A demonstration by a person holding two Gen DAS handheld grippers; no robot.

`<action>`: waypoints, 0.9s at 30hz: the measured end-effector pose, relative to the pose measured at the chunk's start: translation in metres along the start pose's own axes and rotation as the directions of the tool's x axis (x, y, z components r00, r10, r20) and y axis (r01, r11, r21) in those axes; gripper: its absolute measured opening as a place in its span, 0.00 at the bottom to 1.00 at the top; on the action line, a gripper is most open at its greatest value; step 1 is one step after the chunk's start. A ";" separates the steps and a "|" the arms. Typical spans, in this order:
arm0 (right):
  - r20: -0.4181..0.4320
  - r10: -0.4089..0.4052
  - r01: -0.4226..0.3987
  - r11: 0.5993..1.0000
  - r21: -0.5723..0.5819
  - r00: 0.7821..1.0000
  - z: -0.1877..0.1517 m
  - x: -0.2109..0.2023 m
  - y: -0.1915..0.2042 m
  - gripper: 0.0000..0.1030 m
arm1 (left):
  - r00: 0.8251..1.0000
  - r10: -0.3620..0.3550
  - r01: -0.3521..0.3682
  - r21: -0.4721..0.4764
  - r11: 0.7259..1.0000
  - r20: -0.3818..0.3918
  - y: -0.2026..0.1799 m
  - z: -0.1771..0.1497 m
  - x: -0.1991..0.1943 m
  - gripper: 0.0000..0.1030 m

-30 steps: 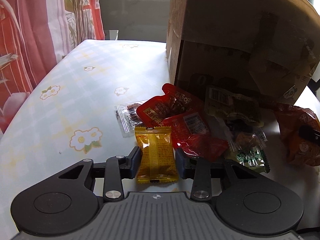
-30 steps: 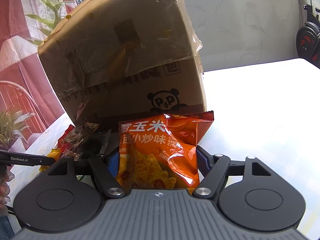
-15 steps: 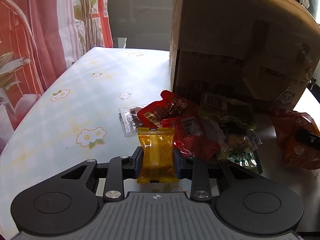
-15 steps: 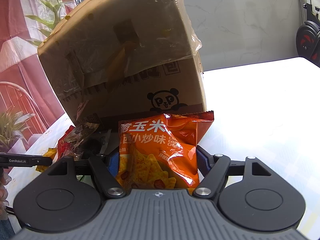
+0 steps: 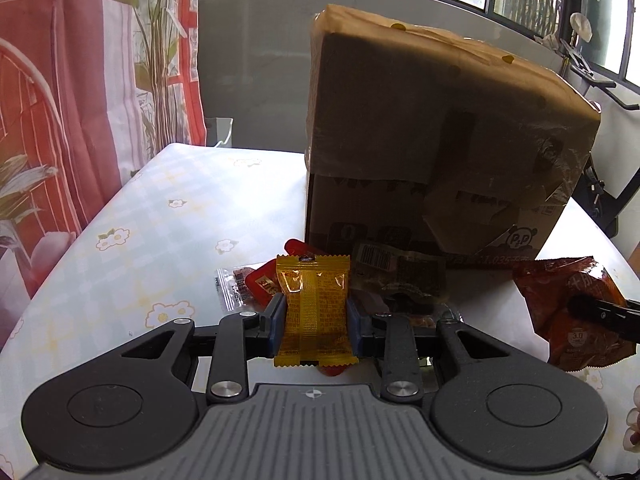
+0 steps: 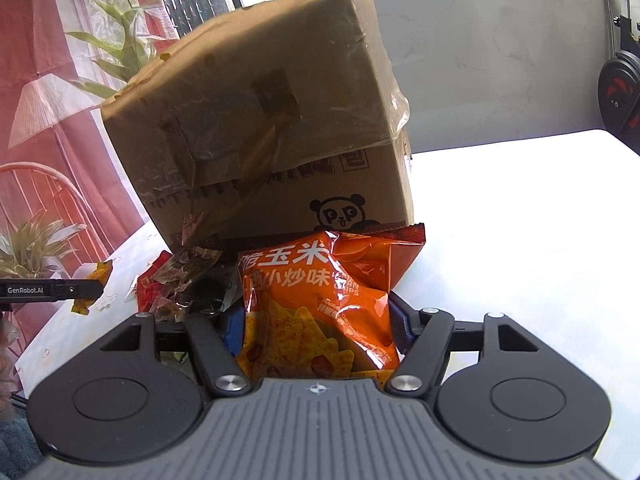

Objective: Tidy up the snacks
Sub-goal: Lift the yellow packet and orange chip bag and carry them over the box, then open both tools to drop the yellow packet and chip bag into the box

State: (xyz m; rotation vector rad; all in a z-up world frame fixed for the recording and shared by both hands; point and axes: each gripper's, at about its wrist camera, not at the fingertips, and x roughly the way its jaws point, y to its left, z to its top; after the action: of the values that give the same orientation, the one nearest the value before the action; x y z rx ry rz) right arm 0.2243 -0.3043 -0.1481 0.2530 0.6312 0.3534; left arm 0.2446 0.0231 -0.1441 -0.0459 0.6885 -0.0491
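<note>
We judge the sorting barely begun. The tall cardboard box (image 5: 420, 136) stands on the flowered worktop (image 5: 132, 248), its flaps taped down from what we can see, and nothing shows inside it. At its foot the heap of snack packets (image 5: 400, 276) lies unsorted: red sachets, a dark barcoded pouch, a clear sachet. Our right gripper (image 6: 320, 320) holds the orange corn-chip bag (image 6: 320, 300) just in front of the box, its fingers wide and lately closing a little on the puffy sides. Our left gripper (image 5: 316, 316) pinches the small yellow wrapped snack (image 5: 314, 312) upright, clear of the worktop, its fingers narrow. Both pieces still need a place, and we cannot tell where that is.
</note>
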 end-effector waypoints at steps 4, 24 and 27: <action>0.052 0.008 -0.009 1.000 0.009 0.999 0.012 -0.027 0.001 0.66 | 0.997 -0.031 0.031 0.013 0.999 0.066 -0.006 0.019 -0.017 0.32; 0.264 0.029 0.036 0.970 -0.240 0.964 0.211 0.005 0.066 0.66 | 0.946 -0.147 0.109 0.143 0.984 0.289 -0.058 0.192 0.004 0.33; 0.200 -0.046 0.101 0.955 -0.278 0.979 0.222 0.047 0.074 0.66 | 0.970 -0.097 0.069 0.131 0.989 0.224 -0.061 0.207 0.041 0.33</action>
State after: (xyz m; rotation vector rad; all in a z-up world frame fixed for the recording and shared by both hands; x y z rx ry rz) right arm 0.3783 -0.2457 0.0249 -0.0155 0.3916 0.3390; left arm 0.4061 -0.0350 -0.0062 0.0368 0.4499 -0.1643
